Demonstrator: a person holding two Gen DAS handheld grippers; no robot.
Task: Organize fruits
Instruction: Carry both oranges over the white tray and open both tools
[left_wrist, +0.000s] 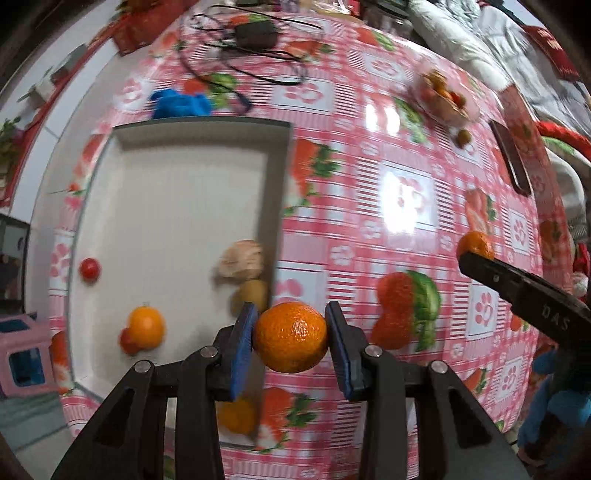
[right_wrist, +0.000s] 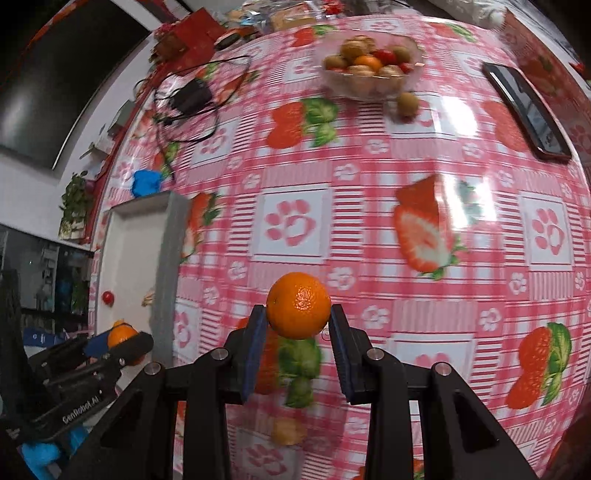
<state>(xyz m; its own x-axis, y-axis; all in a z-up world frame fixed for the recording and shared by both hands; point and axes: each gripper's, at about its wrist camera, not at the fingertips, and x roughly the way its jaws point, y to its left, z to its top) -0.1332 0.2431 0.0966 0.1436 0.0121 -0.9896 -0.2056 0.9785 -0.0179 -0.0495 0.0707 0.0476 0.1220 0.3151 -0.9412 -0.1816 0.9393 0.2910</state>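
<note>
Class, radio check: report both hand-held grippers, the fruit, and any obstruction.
Left hand-held gripper shut on an orange. Right hand-held gripper shut on another orange. White tray partly filled. Path clear.

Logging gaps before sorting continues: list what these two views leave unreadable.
- Left wrist view: an orange fruit sits partly behind the left gripper, which holds an orange.
- Left wrist view: fruit bowl is blurred; its contents are unclear.
- Right wrist view: white tray is mostly hidden by its own grey wall and the other gripper.

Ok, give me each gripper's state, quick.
Left gripper: shut on an orange.
Right gripper: shut on another orange.
</note>
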